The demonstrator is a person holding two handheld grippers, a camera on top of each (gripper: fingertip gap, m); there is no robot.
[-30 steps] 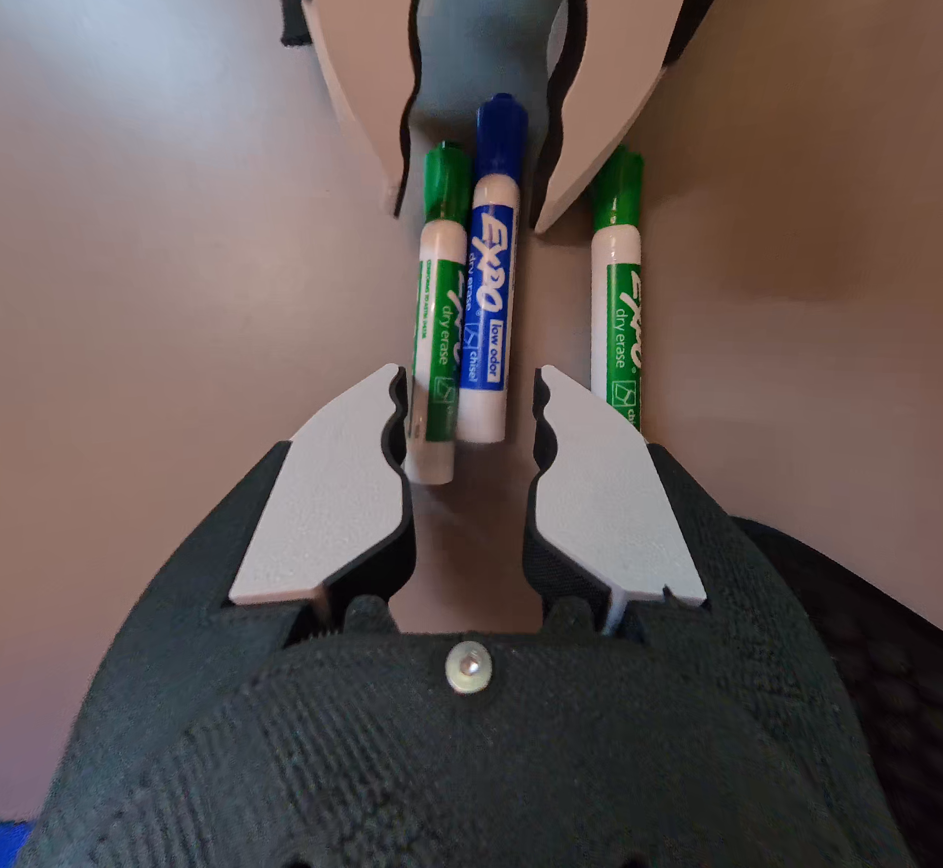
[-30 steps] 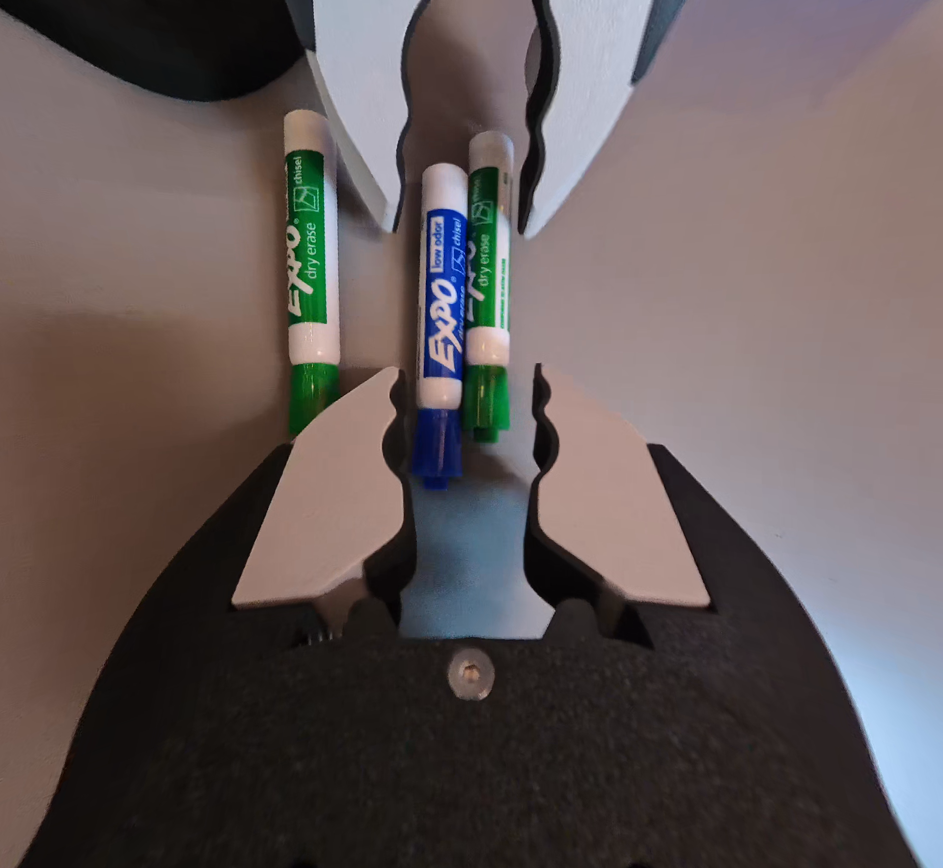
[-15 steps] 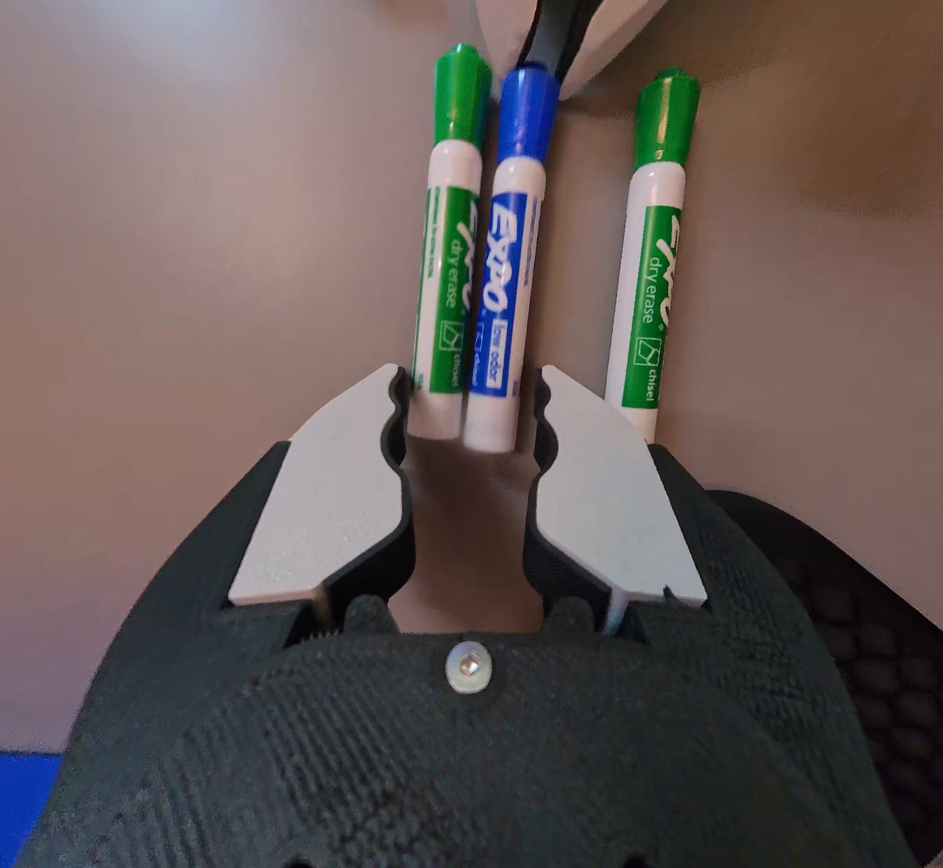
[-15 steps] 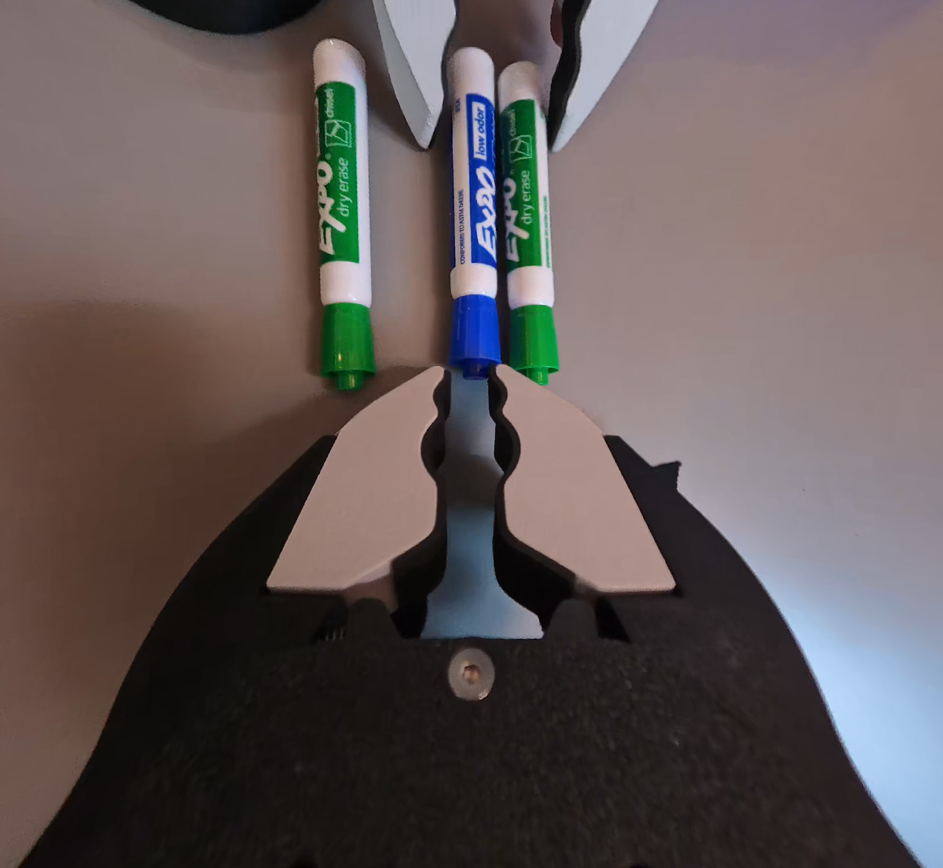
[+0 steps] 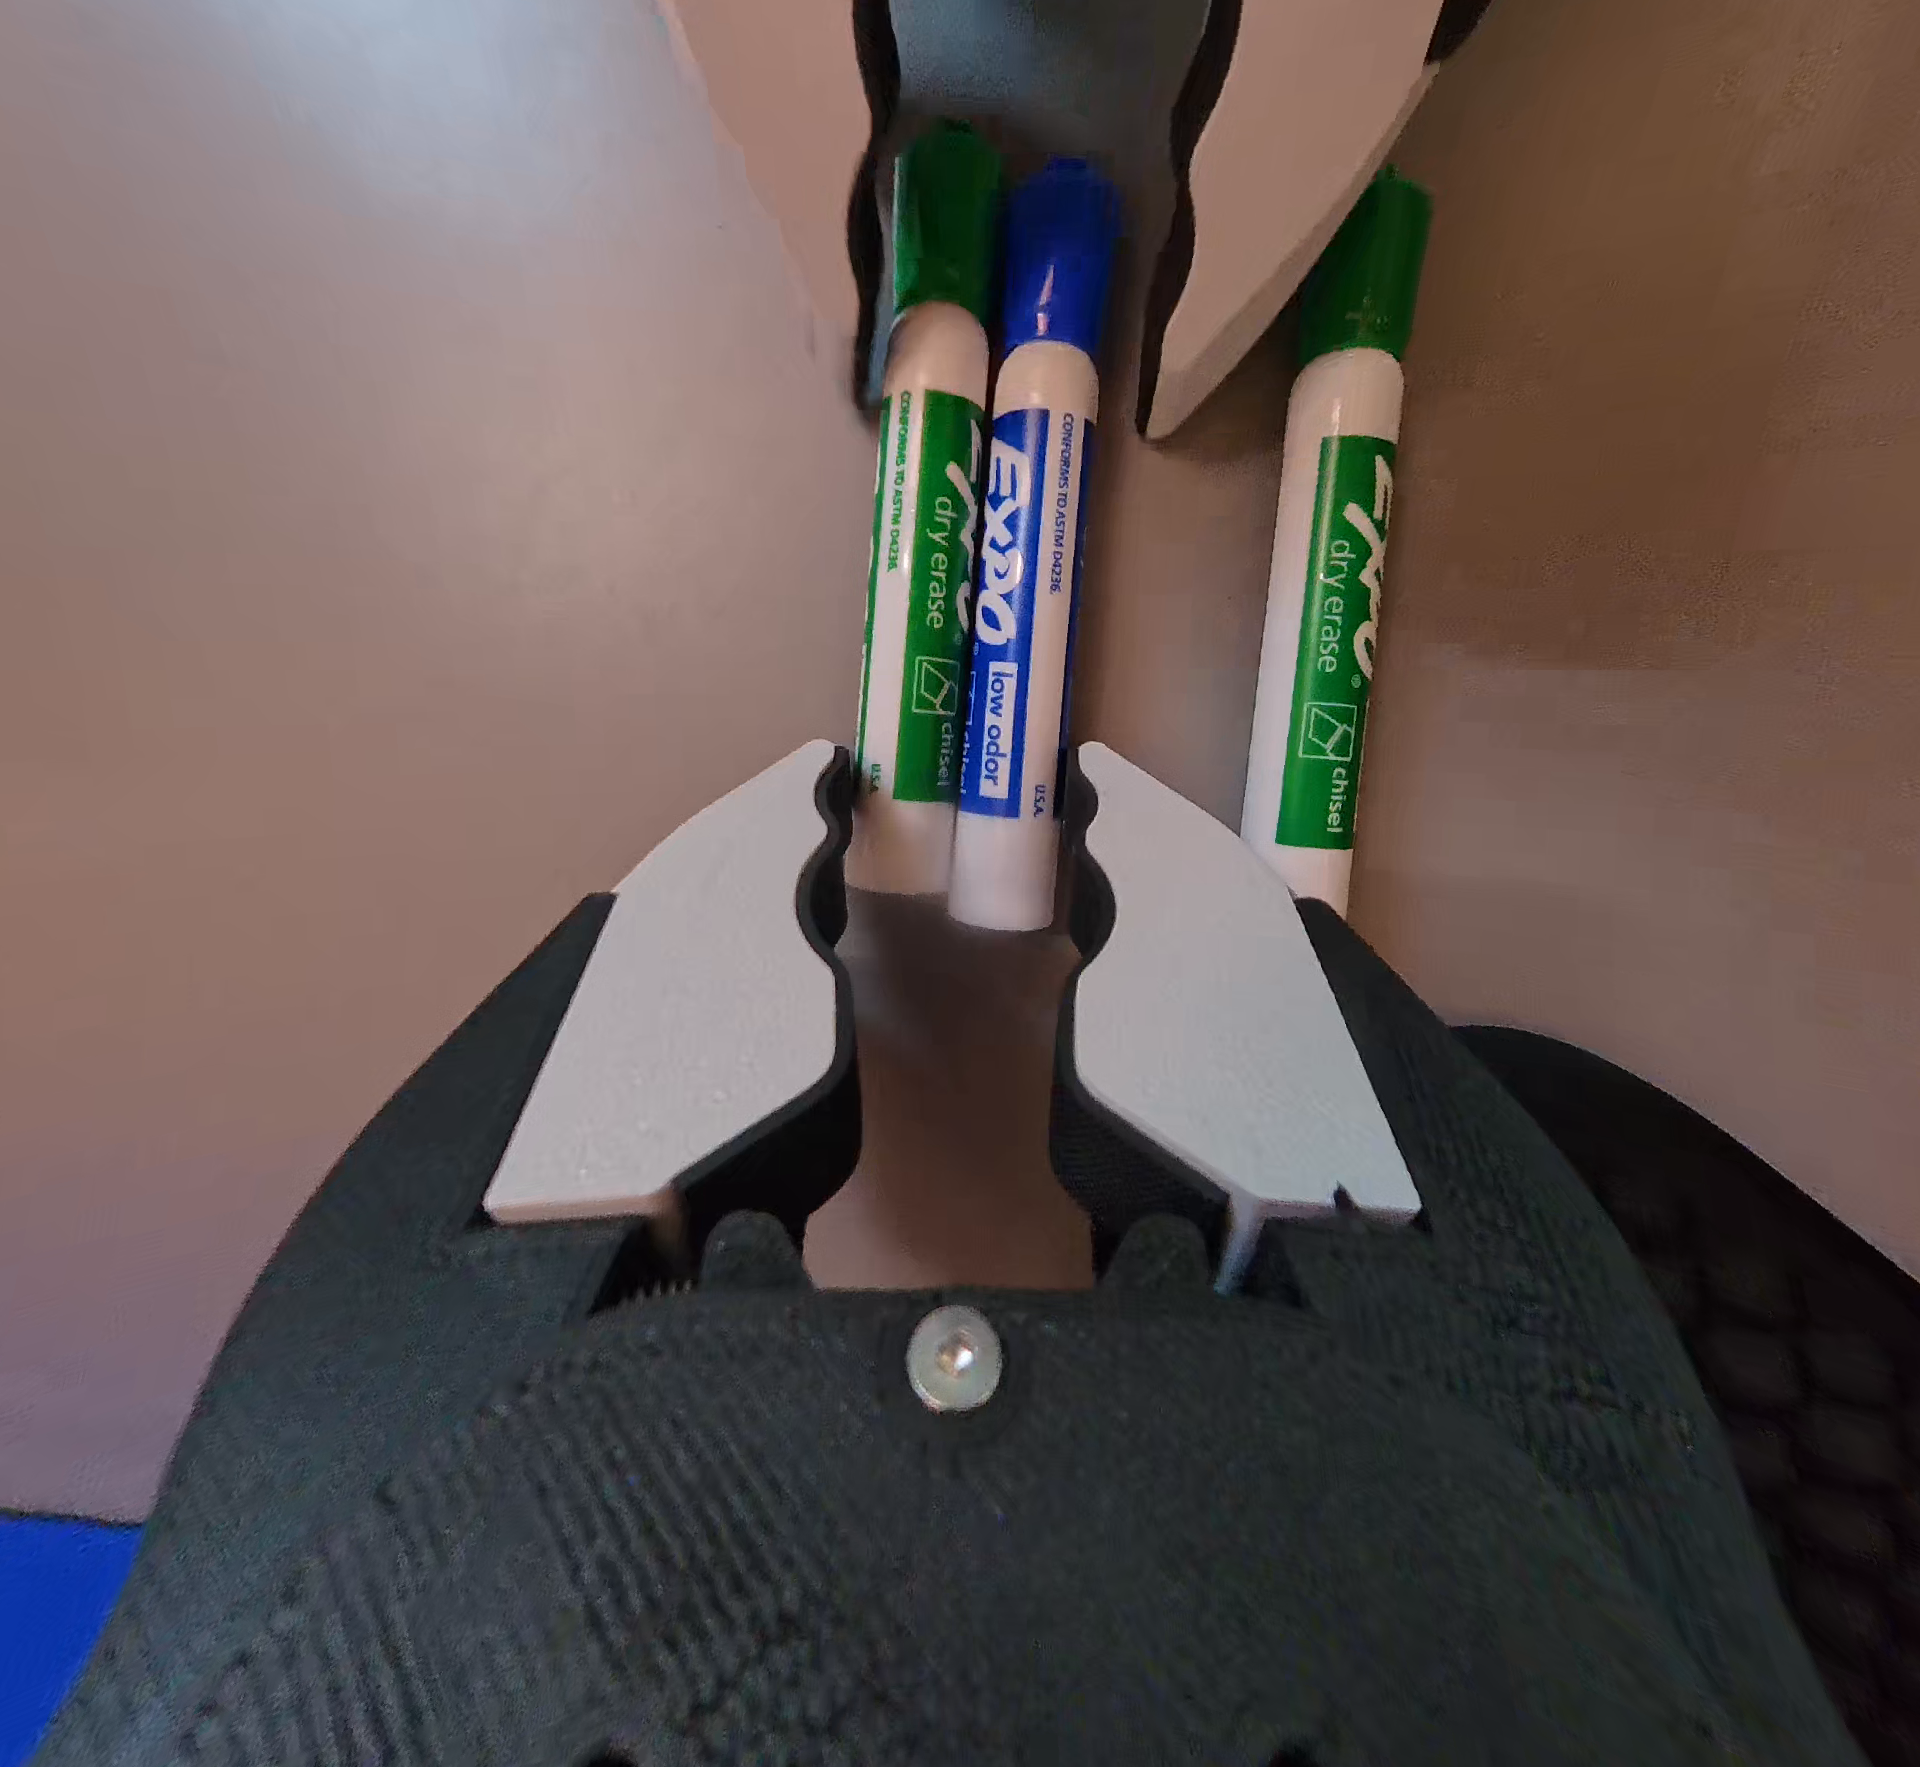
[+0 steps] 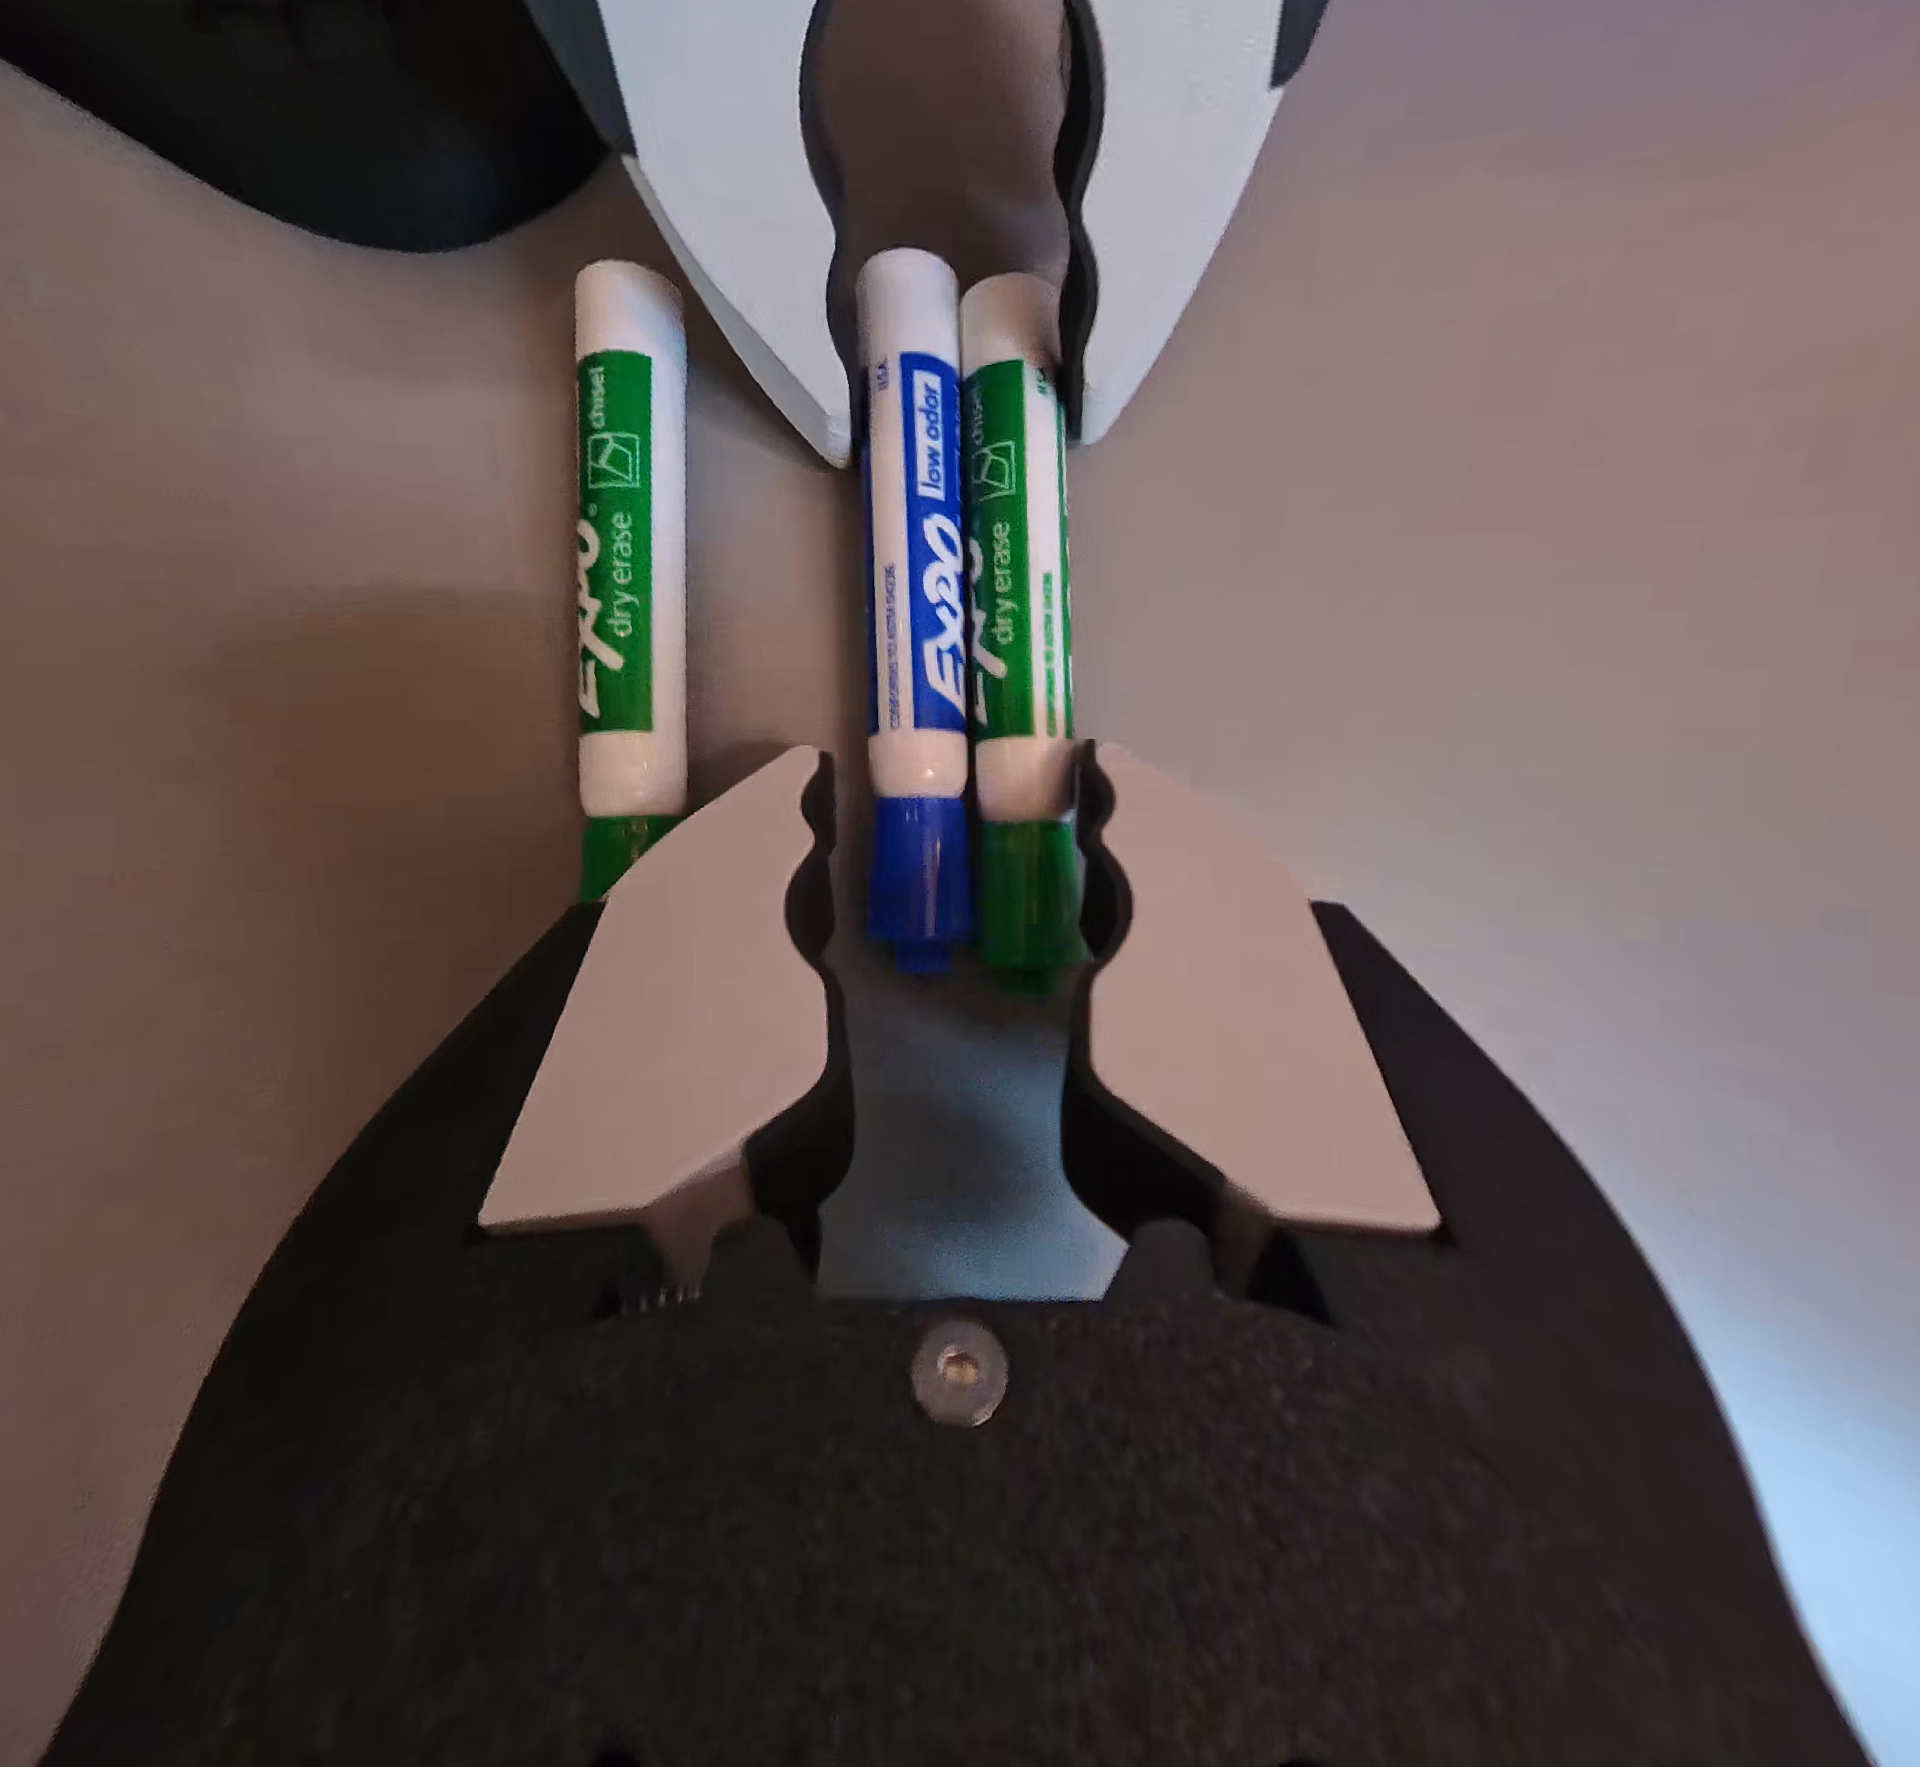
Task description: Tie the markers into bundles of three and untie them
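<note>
Three markers lie parallel on the grey table [image 5: 416,574]. A blue marker [image 5: 1023,574] and a green marker [image 5: 920,574] lie side by side and touch. A second green marker [image 5: 1325,626] lies apart to their right. My left gripper [image 5: 956,772] is open, its fingers close on either side of the pair's butt ends. My right gripper [image 6: 956,772] is open around the pair's caps, with the blue marker [image 6: 914,574] and green marker [image 6: 1013,574] between its fingers. The lone green marker [image 6: 629,574] lies outside its left finger. Each gripper faces the other [image 5: 1008,408] [image 6: 961,450].
A black mesh-textured object [image 5: 1766,1302] lies beside my left gripper and also shows in the right wrist view [image 6: 260,55]. A blue patch [image 5: 52,1592] shows at the table's edge behind the left gripper. The left gripper's tips are roughly 6 cm from the right gripper's.
My right gripper, nearly shut and pulled back half a second ago, has opened and moved forward around the two caps. My left gripper has moved slightly forward over the butt ends.
</note>
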